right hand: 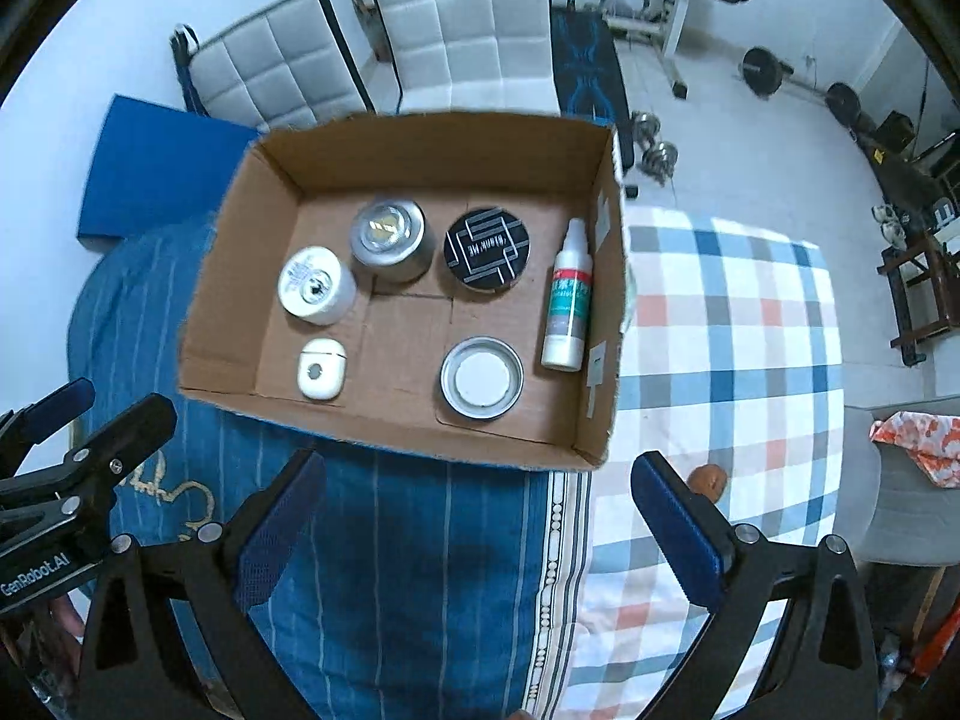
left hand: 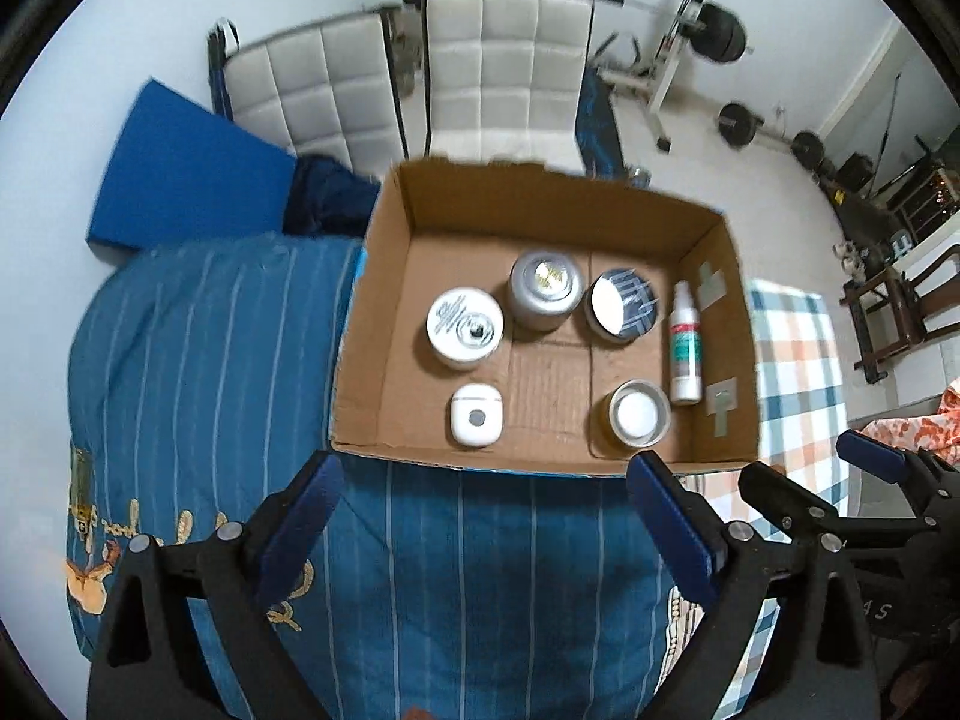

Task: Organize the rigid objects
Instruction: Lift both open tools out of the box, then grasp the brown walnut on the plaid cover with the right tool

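Open cardboard box (right hand: 420, 426) on a blue striped bedspread (right hand: 390, 570), holding two white jars, a grey jar, a black-lidded tin, a shallow metal tin and a spray bottle (right hand: 567, 294) lying against the right wall; the centre floor is bare. Left gripper (left hand: 486, 516) and right gripper (right hand: 480, 510) hover spread wide and empty before the near edge.

An open cardboard box (left hand: 384, 312) sits on a bed with a blue striped cover (left hand: 198, 360). Inside stand a white jar (left hand: 465, 327), a grey jar (left hand: 545, 288), a dark jar (left hand: 621, 306), a small tin (left hand: 639, 414), a white case (left hand: 477, 414) and, lying at the right wall, a spray bottle (left hand: 684, 348). The left gripper (left hand: 486, 531) hovers nearby, fingers (left hand: 300, 528) spread apart.
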Tool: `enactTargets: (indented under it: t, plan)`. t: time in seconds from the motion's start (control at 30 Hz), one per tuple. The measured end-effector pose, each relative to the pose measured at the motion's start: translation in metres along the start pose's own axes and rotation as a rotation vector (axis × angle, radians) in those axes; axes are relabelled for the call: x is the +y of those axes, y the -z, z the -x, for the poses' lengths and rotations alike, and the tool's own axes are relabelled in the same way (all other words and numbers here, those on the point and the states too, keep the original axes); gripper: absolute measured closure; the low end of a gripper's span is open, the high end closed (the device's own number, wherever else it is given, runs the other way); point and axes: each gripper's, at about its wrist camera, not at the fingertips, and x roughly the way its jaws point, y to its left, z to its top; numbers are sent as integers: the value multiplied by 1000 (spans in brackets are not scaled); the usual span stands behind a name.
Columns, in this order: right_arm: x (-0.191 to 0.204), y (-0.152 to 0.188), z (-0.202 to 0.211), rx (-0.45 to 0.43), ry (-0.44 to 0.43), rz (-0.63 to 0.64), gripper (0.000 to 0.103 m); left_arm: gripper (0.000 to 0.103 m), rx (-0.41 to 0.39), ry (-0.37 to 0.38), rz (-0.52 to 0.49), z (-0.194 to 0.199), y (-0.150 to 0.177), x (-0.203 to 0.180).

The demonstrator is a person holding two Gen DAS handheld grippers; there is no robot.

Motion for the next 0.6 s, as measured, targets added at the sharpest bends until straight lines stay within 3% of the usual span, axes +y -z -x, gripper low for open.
enactTargets:
  t: [0.17,0.33,0.47,0.6]
  plan:
    - [-1,19,37,-80,-7,-8,0,6,-80,7,-16,36,13,-5]
    - [-13,32,57,-103,-46,-42,0,6,-121,24,-42,54,21,-19]
    - [-54,41,49,-87,-42,-148,0,6,-133,8,-66,44,24,-38]
    - [-120,55,9,13,-5,-306,0,6,-70,9,-73,8,24,-54]
